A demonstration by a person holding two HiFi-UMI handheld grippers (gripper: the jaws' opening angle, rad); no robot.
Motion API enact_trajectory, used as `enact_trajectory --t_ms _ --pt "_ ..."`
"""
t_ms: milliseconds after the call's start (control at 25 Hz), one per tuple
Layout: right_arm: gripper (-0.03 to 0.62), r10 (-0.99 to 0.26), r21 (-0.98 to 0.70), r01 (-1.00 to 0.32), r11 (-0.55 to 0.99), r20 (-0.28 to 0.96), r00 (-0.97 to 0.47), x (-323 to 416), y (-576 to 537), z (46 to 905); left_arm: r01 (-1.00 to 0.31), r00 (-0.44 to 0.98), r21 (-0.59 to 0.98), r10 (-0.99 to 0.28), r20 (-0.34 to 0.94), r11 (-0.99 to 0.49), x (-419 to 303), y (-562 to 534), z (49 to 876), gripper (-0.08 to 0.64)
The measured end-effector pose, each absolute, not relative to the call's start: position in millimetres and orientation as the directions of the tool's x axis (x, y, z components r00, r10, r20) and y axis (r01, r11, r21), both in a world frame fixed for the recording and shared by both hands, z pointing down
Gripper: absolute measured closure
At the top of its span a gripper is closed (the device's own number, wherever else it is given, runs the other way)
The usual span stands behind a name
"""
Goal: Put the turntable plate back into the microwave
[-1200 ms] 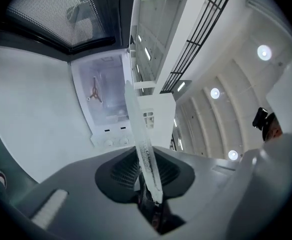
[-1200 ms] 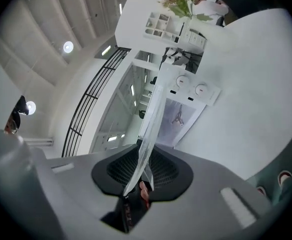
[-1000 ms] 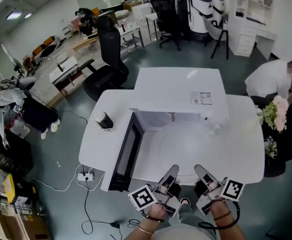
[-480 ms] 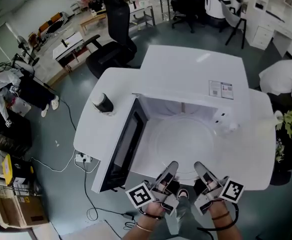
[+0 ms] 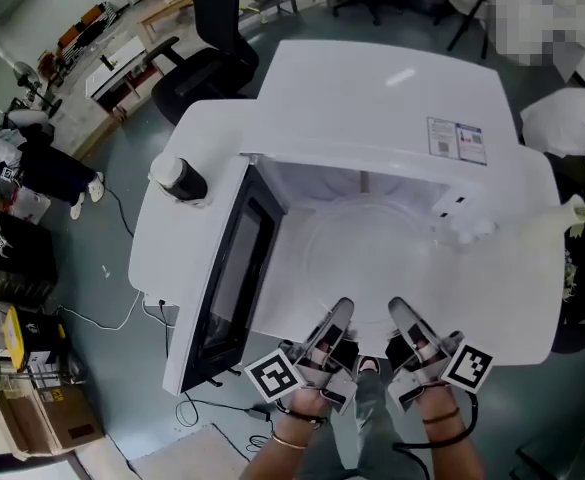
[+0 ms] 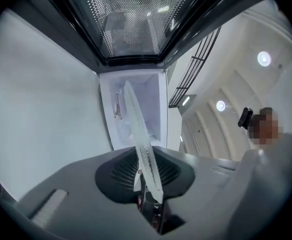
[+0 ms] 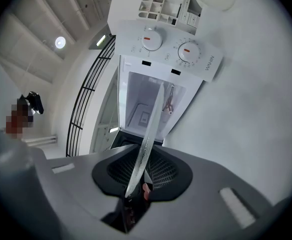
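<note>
Turntable plate [image 5: 372, 268] is clear glass and hard to trace from the head view: against the white cavity of the microwave [image 5: 372, 98] I get only faint arcs of its rim. It lies roughly level at the open front, far part reaching into the cavity. Cannot tell whether it rests on the cavity floor or is carried clear of it. Door [image 5: 227, 278] swung open to the left, its window dark. In the left gripper view the plate [image 6: 141, 139] shows edge-on, a thin pale band running from the jaws toward the cavity; same in the right gripper view [image 7: 148, 139], with two control knobs [image 7: 151, 40] above the opening. Pads mostly buried behind each gripper's grey housing, but the glass edge sits squarely in both throats. Left gripper [image 5: 340, 310] clamped on the near rim of the plate. Right gripper [image 5: 400, 313] has the near rim between its jaws too, jaws closing tighter on it. Both grippers side by side, pointing level into the microwave, marker cubes turned outward. My hands, left [image 5: 307, 408] and right [image 5: 427, 403], are low in the head view, forearms cut off by the bottom edge. Dark-lidded cup [image 5: 177, 178] stands on the white table [image 5: 147, 263], left of the door.
</note>
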State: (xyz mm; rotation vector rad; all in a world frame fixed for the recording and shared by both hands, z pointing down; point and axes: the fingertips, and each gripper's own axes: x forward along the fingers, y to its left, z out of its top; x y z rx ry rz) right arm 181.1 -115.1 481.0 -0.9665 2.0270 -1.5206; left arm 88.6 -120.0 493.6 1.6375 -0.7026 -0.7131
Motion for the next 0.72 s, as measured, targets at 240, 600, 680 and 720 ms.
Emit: enact_trajectory --t_ms 240,600,680,720 --pt "0.535 -0.761 -0.975 -0.189 0.120 0.032 -0.648 182 -121 488 -0.077 0.646 0.982 -0.759 -0.082 -0.171 87 -128 497 0.505" --pt "0.547 -0.784 -0.992 -0.085 0.096 -0.023 -0.620 182 -131 495 -0.108 0.653 0.974 -0.753 -0.083 -0.200 86 -139 500 0.500" --pt "0.548 -0.789 -0.994 -0.066 0.088 -0.029 -0.613 182 -133 496 -0.118 0.653 0.972 -0.753 -0.080 -0.205 87 -142 500 0.498" --pt "0.548 -0.791 -0.995 -0.056 0.085 -0.033 -0.611 182 -135 496 -0.125 0.654 0.970 -0.752 -0.078 -0.209 87 -143 500 0.496"
